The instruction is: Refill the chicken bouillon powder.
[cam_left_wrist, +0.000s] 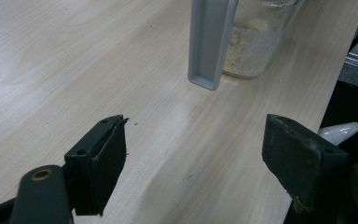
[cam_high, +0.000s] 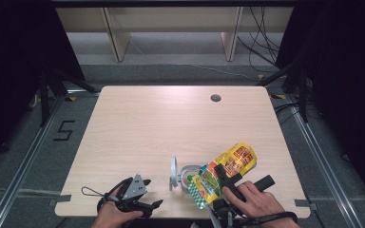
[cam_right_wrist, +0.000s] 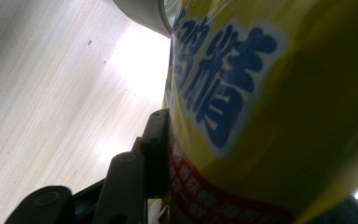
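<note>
High view: right tool [cam_high: 221, 176] clamped on yellow pouch [cam_high: 228, 168], tilted over glass jar [cam_high: 188, 175] near bench [cam_high: 138, 123] front edge; pouring step, apparently.

Left gripper view: left tool [cam_left_wrist: 193, 154] gaping, empty.

Right gripper view: pouch gripped; next, steady tipping over the mouth.

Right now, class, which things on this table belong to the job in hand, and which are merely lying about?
In the job:
- yellow packet, clamped in the right gripper
- glass jar with its hinged lid open

Lying about:
- left gripper, jaws open on nothing
- table's cable hole
</note>
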`<action>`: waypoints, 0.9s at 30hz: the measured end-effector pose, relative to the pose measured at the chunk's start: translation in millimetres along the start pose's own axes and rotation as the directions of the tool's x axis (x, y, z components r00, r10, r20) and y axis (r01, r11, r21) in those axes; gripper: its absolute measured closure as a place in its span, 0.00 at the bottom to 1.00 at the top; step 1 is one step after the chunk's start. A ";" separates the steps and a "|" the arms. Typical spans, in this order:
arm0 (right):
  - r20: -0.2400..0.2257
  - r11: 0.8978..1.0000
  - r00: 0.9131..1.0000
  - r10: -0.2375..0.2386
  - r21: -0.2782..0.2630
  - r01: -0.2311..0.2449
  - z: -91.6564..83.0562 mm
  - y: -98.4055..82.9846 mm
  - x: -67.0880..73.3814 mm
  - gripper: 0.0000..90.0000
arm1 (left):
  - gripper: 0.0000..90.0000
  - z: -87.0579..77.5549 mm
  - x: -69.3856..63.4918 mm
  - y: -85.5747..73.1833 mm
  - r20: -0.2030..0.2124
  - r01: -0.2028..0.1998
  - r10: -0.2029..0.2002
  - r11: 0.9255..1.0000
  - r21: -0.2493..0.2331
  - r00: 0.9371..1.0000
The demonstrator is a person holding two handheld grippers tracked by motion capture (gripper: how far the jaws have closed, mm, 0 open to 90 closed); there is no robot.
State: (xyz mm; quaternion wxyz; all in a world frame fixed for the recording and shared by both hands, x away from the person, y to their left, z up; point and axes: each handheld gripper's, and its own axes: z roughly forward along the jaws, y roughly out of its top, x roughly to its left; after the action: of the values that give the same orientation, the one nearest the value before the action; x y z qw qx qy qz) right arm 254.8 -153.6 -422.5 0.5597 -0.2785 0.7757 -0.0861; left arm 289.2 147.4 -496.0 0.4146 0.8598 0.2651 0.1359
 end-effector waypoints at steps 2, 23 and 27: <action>0.002 1.000 1.000 0.001 0.000 -0.001 -0.1 -0.2 0.1 0.69 | 0.24 0.4 -0.4 -0.2 -0.001 0.007 -0.007 1.000 -0.005 1.000; 0.015 0.999 0.999 -0.038 -0.012 0.038 0.2 -2.0 -2.1 0.69 | 0.24 0.5 -0.2 0.0 0.002 0.005 -0.005 1.000 -0.002 1.000; 0.013 0.999 0.999 -0.045 -0.010 0.045 0.1 -2.5 -2.8 0.69 | 0.24 0.2 0.3 0.0 -0.003 -0.005 0.005 1.000 0.006 1.000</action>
State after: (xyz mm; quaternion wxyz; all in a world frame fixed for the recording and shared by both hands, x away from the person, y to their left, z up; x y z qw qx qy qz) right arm 256.3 -154.2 -419.1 0.5610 -0.2993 0.7662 -0.0930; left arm 289.6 147.5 -496.2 0.4113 0.8616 0.2640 0.1372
